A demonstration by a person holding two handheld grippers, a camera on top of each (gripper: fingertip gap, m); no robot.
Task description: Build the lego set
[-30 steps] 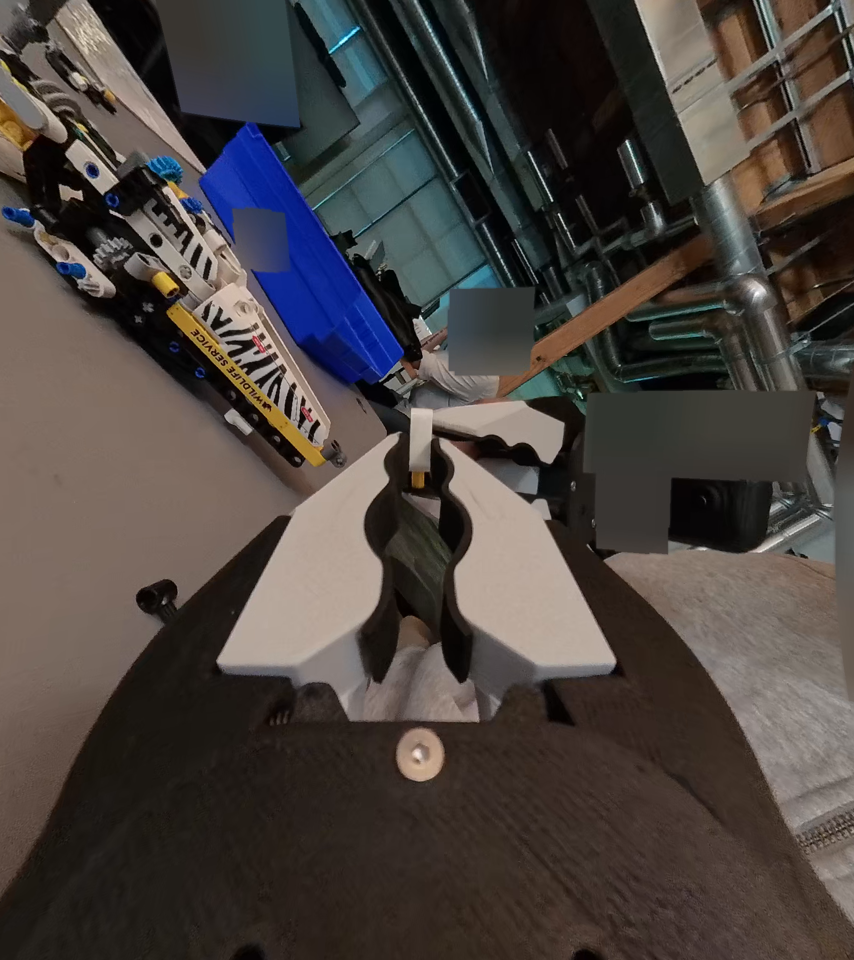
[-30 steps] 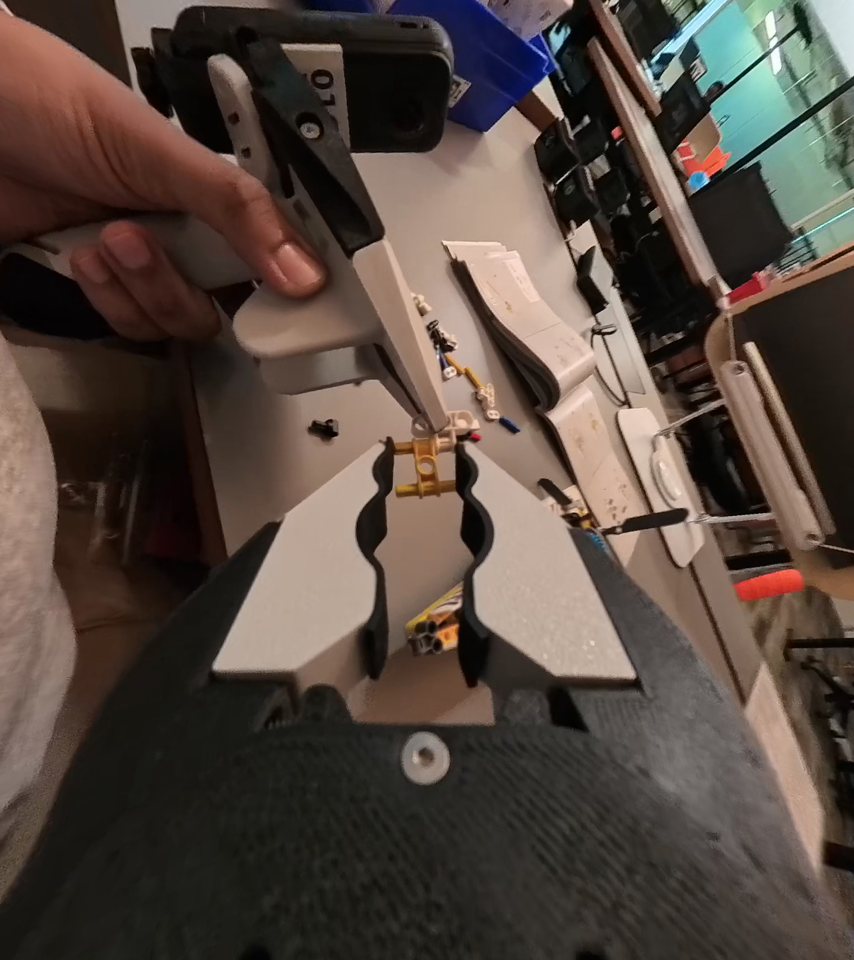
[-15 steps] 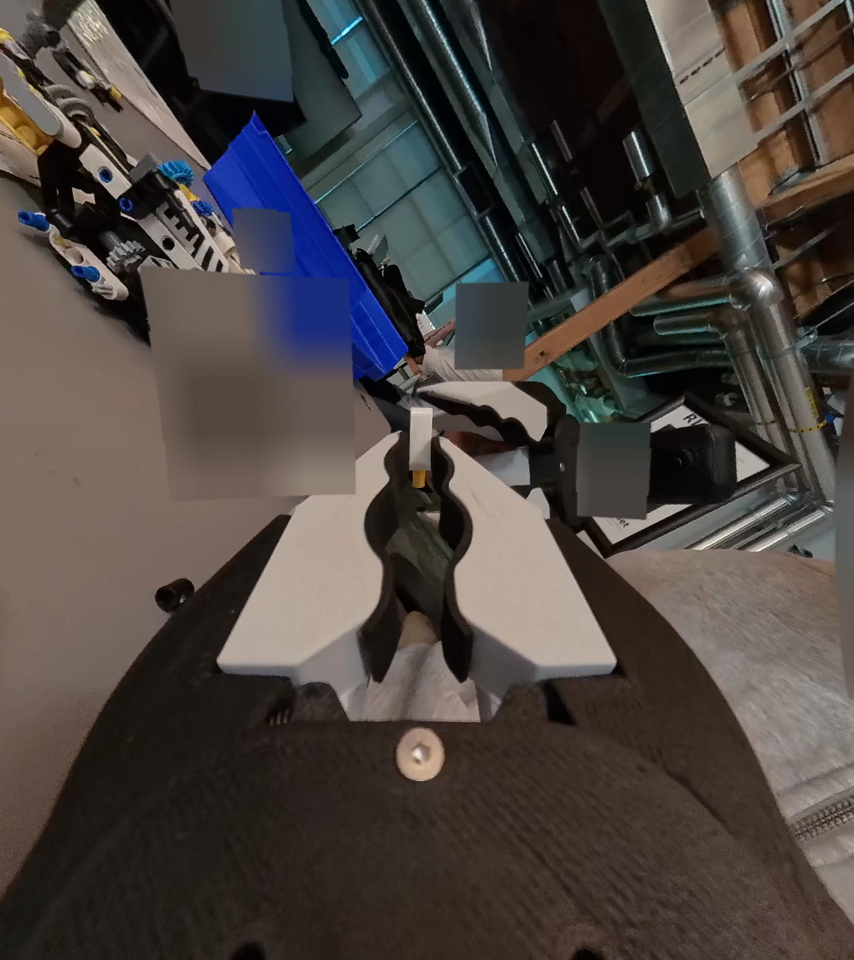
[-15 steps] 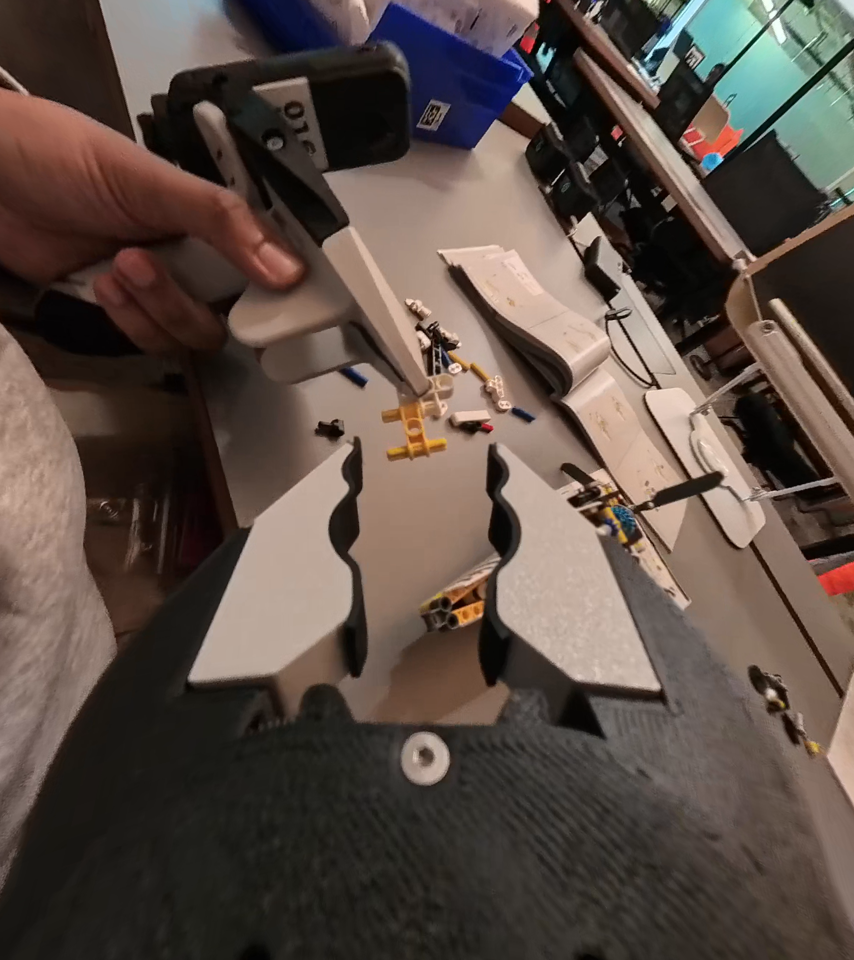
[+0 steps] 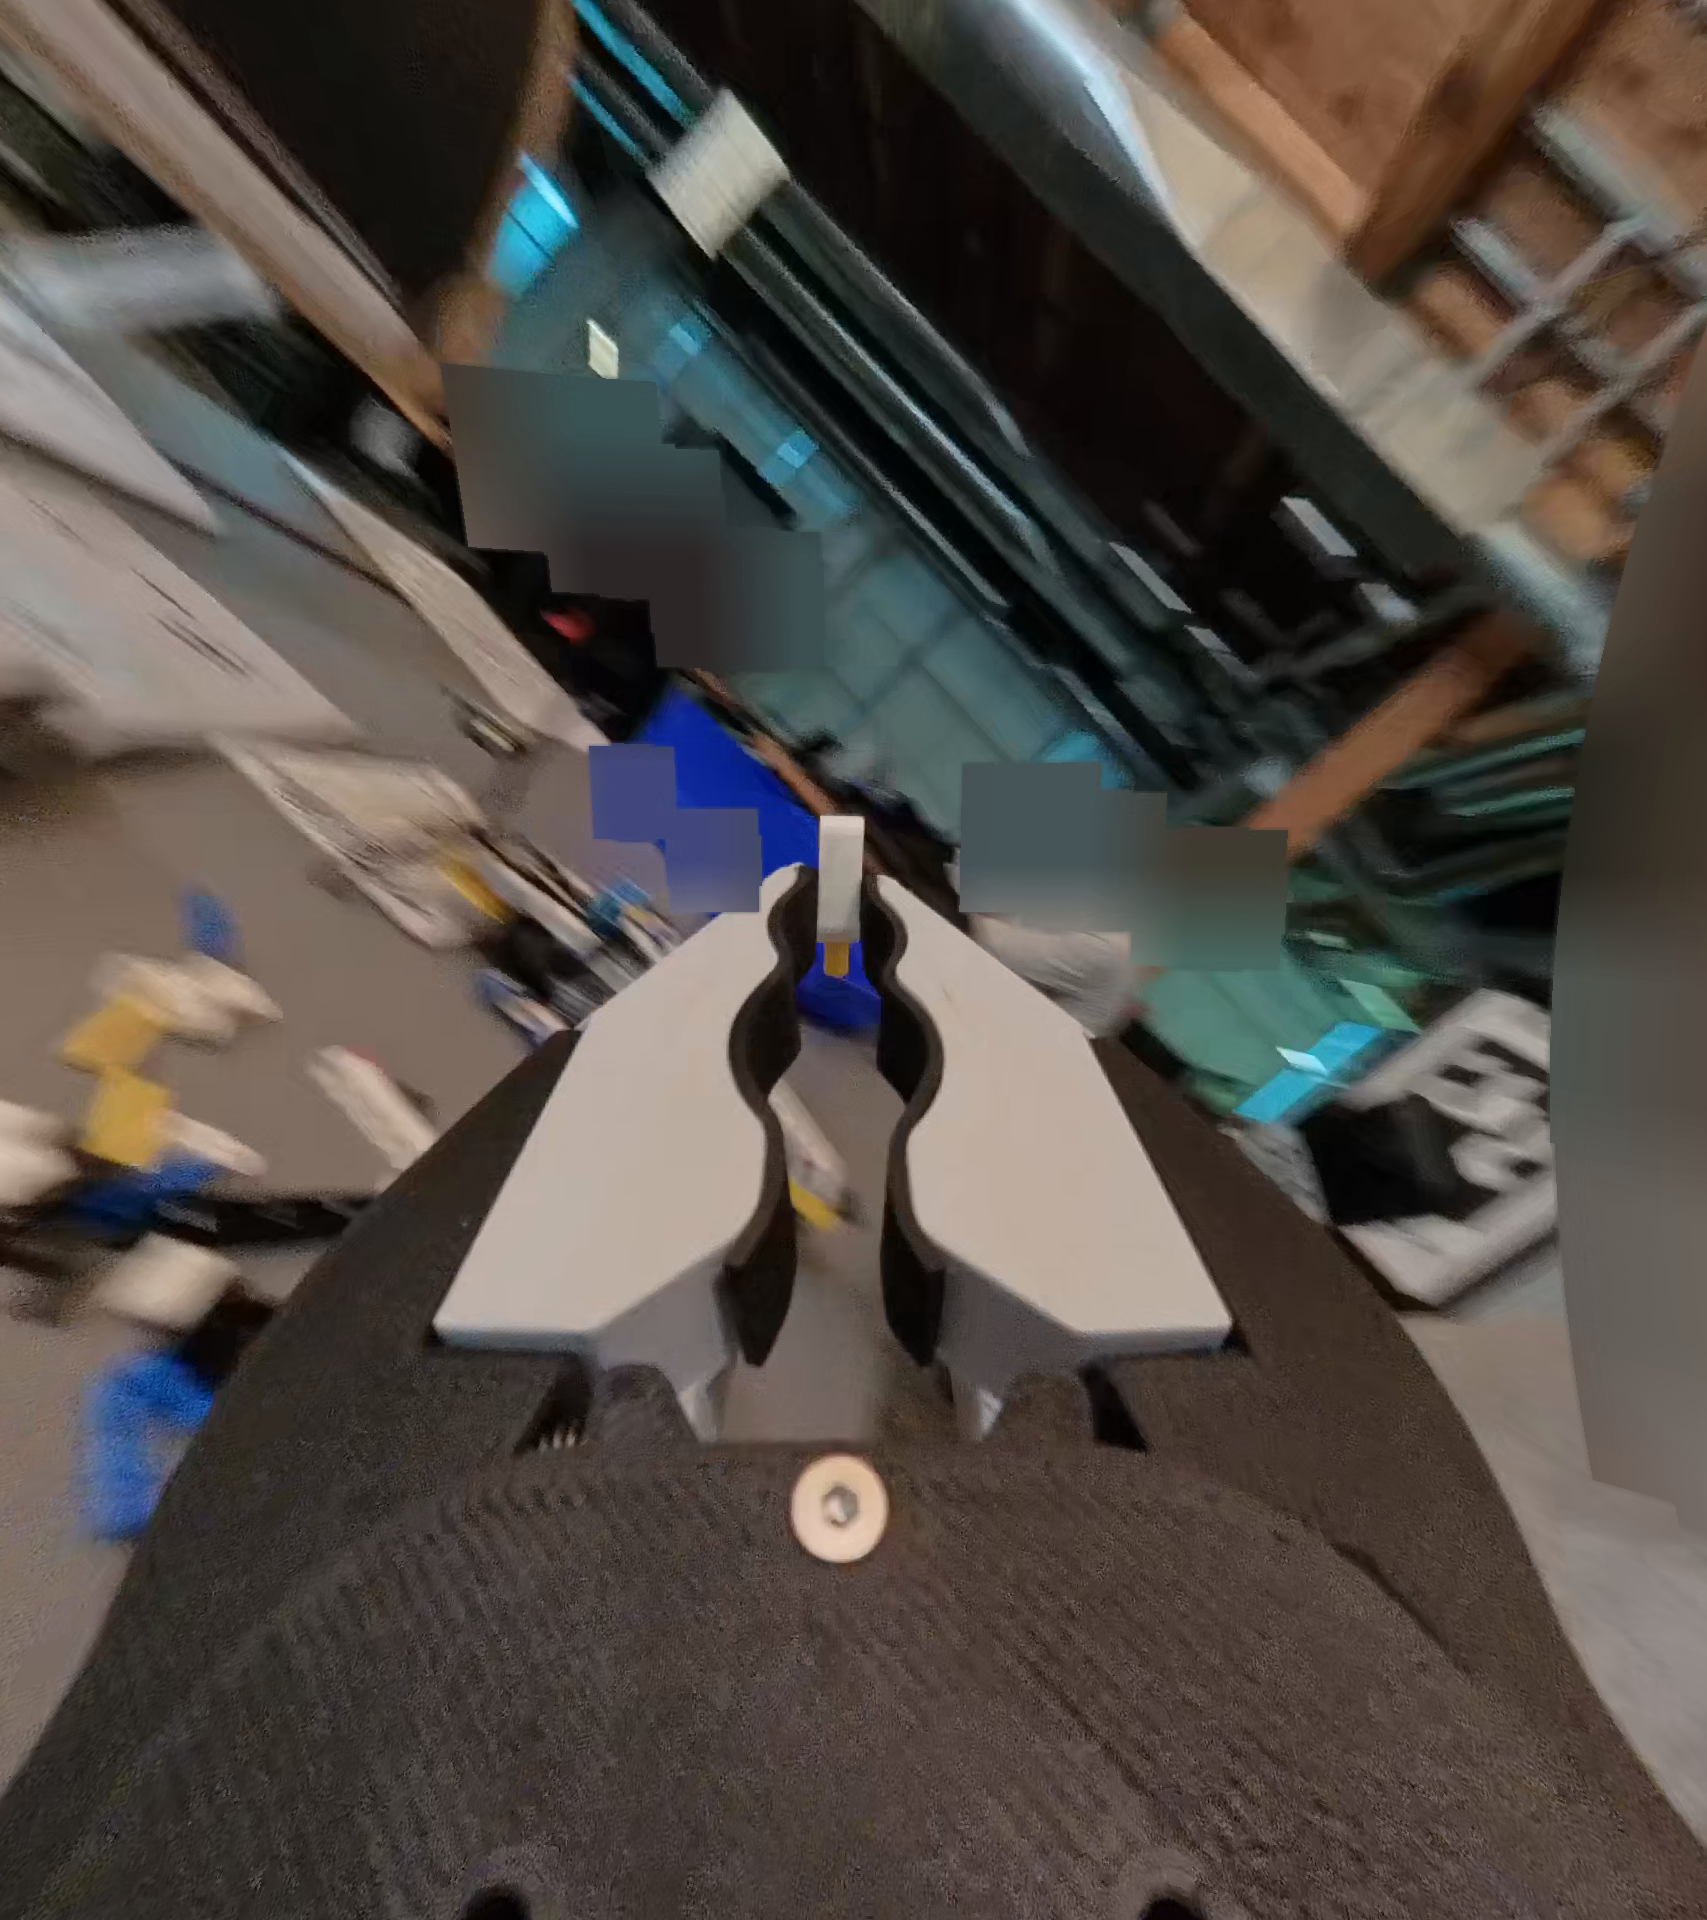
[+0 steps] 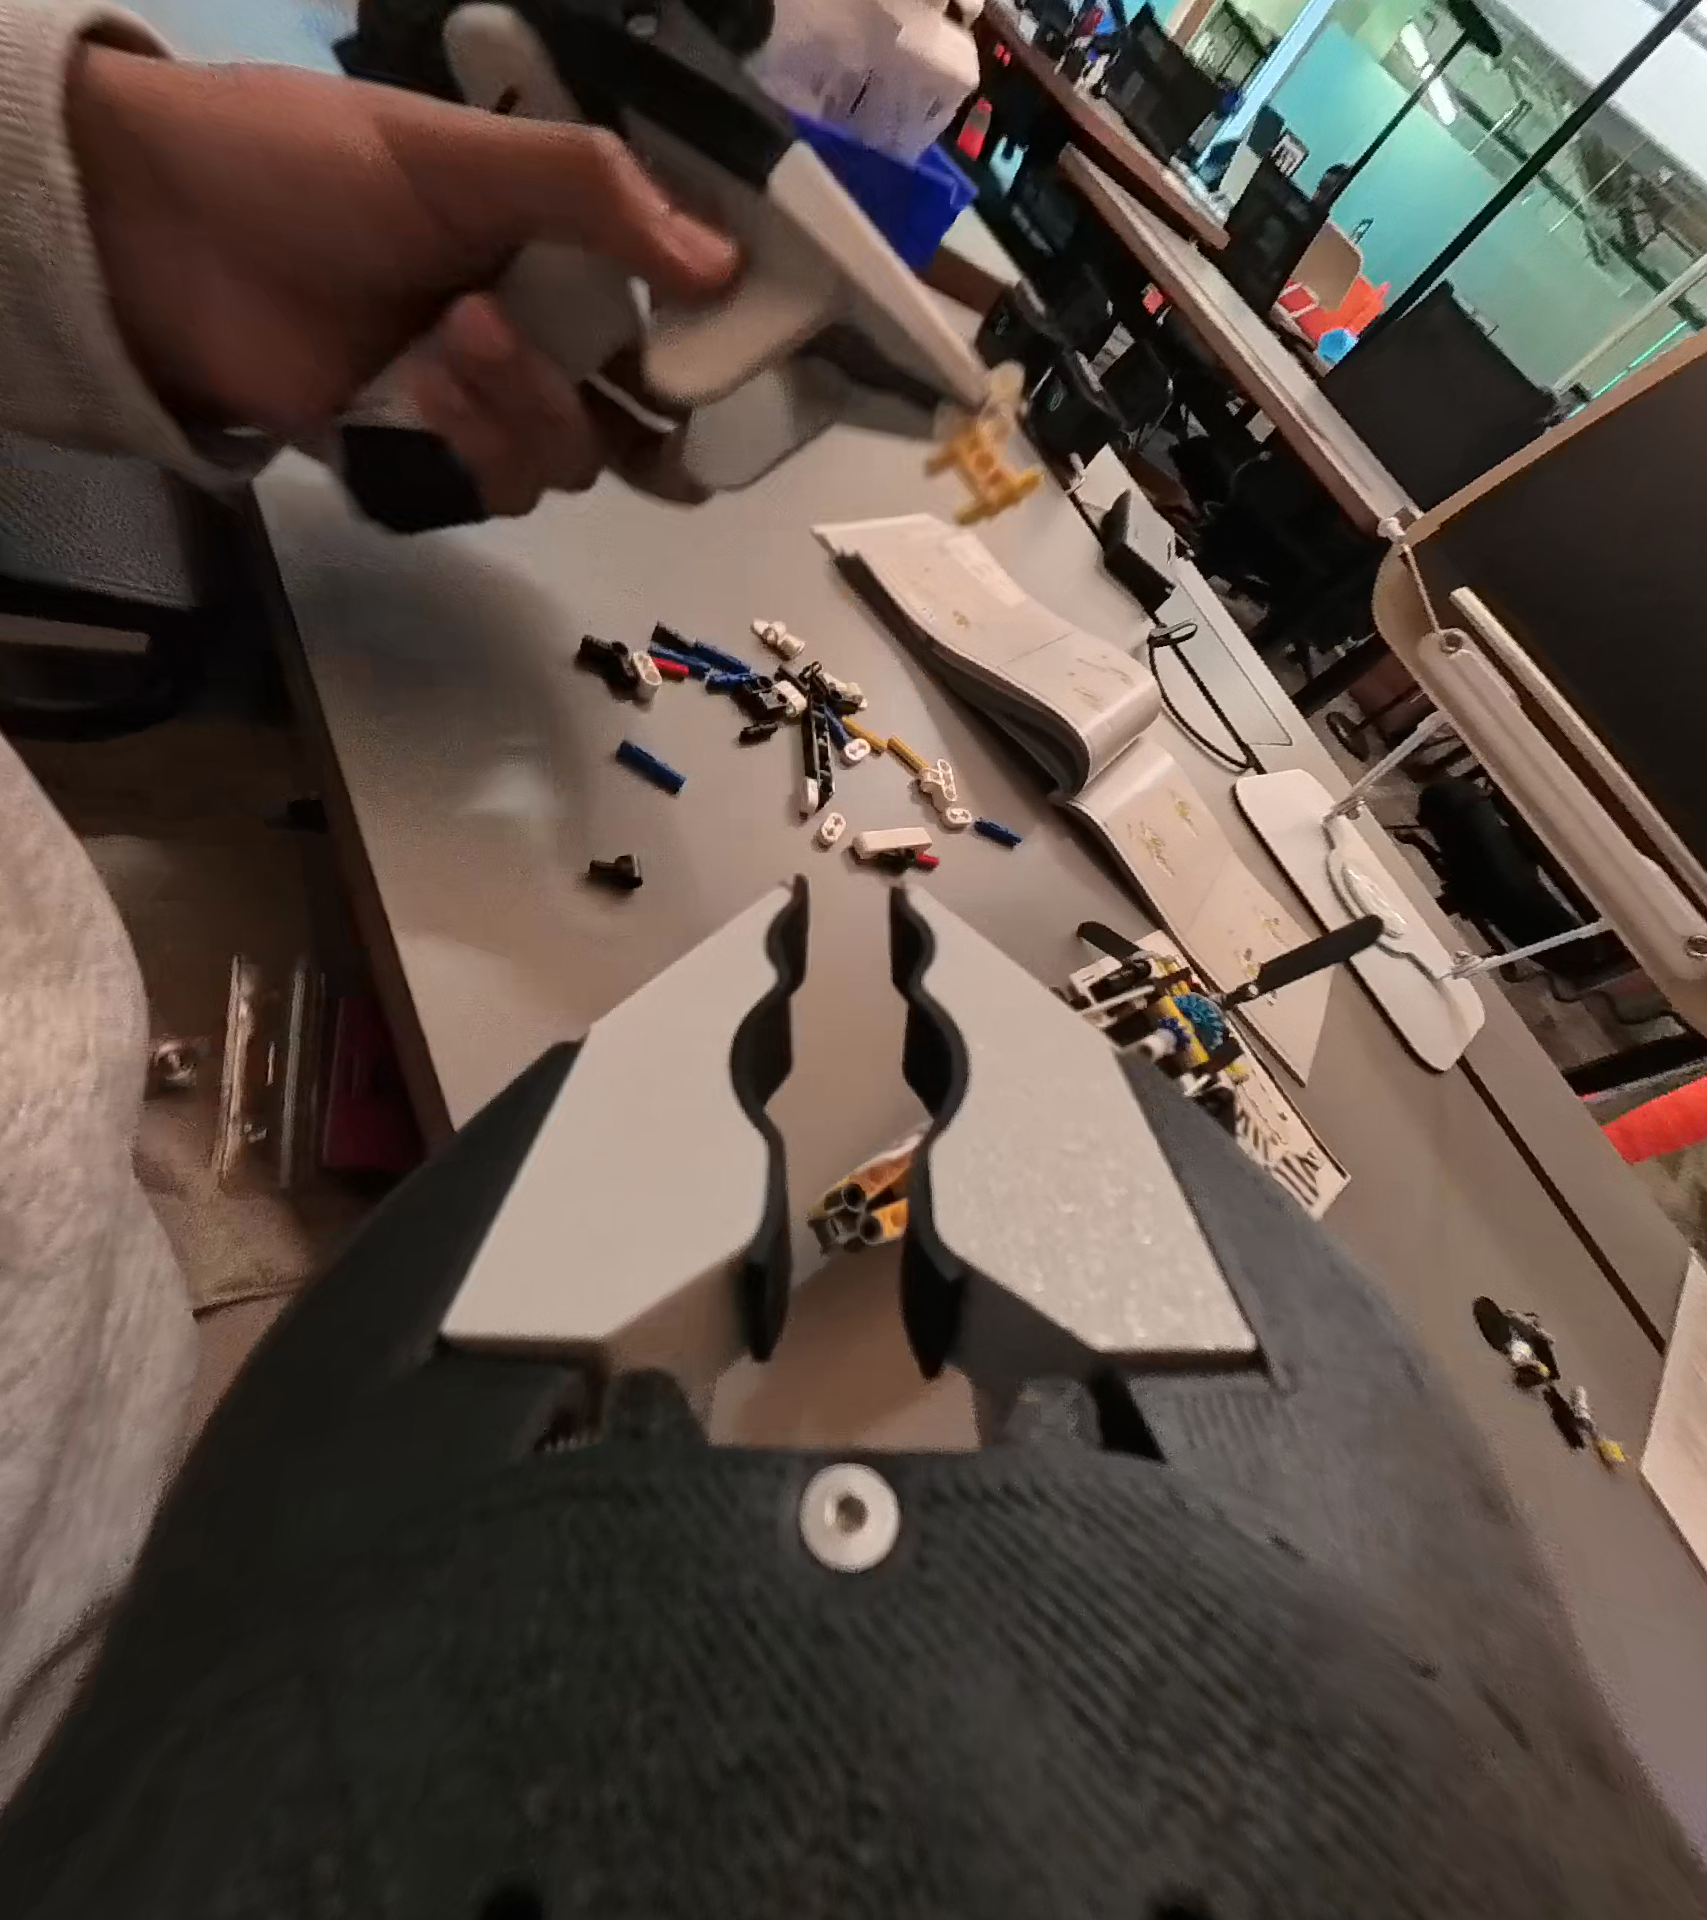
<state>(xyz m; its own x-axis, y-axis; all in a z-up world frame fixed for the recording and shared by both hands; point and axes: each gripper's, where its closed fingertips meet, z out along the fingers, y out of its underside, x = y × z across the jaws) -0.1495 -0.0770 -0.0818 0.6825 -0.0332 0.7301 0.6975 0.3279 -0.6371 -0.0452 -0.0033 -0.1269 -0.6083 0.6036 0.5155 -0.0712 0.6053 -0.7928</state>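
My left gripper [image 5: 841, 883] is shut on a small white piece [image 5: 841, 868] with a yellow part [image 5: 836, 956] below it. In the right wrist view a hand holds this gripper [image 6: 979, 390] high over the table, with the yellow cross-shaped piece [image 6: 984, 462] hanging from its tips. My right gripper [image 6: 847, 896] is empty; its jaws stand a narrow gap apart above the grey table [image 6: 475, 644]. The part-built striped model [image 6: 1171, 1023] lies just right of and under the right gripper. Loose pieces [image 6: 787, 707] lie beyond the right gripper's tips.
An open instruction booklet [image 6: 1036, 665] lies right of the loose pieces. A black piece [image 6: 617, 871], a blue pin [image 6: 649, 766] and a white piece with a red pin [image 6: 896, 844] lie near the right gripper's tips. A blue bin [image 6: 890, 187] stands at the far end. The left wrist view is motion-blurred. My right fingertips sit around 15 centimetres from my left ones.
The right gripper opened and let go of the yellow piece, drew back, and its jaws have narrowed again. The left gripper swung up and away with the yellow and white pieces.
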